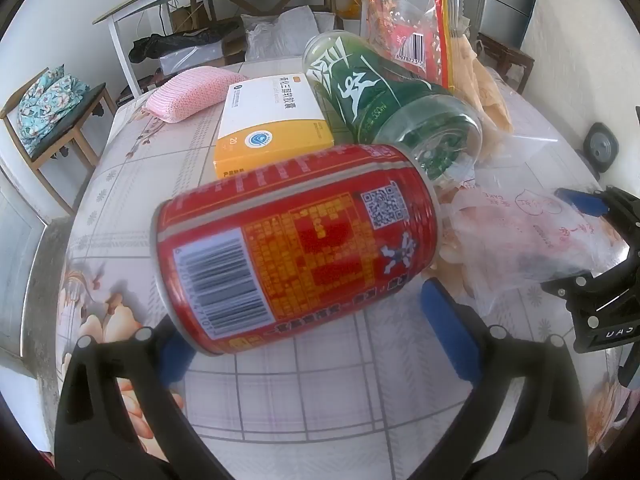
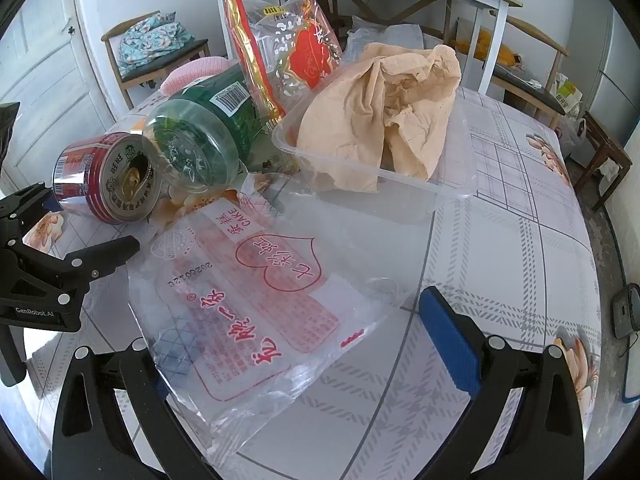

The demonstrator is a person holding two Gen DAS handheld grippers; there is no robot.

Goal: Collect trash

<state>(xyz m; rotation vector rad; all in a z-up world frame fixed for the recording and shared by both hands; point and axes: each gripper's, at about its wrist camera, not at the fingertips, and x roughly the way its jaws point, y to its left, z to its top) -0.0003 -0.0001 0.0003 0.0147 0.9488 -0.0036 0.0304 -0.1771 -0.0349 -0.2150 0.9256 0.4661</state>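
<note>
A clear plastic tub (image 2: 452, 190) sits on the checked tablecloth (image 2: 520, 240) and holds a crumpled tan paper wad (image 2: 384, 120) that rises above its rim. Just left of the tub lies a green-labelled clear bottle (image 2: 200, 136) on its side, empty as far as its see-through base shows. Left of the bottle, touching it, lies a red can (image 2: 108, 176) on its side with its pull-tab end open. A red-and-gold snack bag (image 2: 296, 52) stands behind the bottle and tub. In front of the tub a flat clear cake wrapper (image 2: 248, 304) with red print lies on the cloth.

The right gripper (image 2: 296, 344) has its blue-padded jaws wide apart, straddling the wrapper's near end; whether either pad touches the wrapper cannot be told. The left gripper (image 1: 316, 328) also stands wide open, with the can lying crosswise between its pads, not pressed.

Only the left wrist view shows a white-and-orange medicine box (image 1: 272, 128) behind the can and a pink sponge (image 1: 192, 94) left of that box. Only the right wrist view shows the tub and the can's opened top.
</note>
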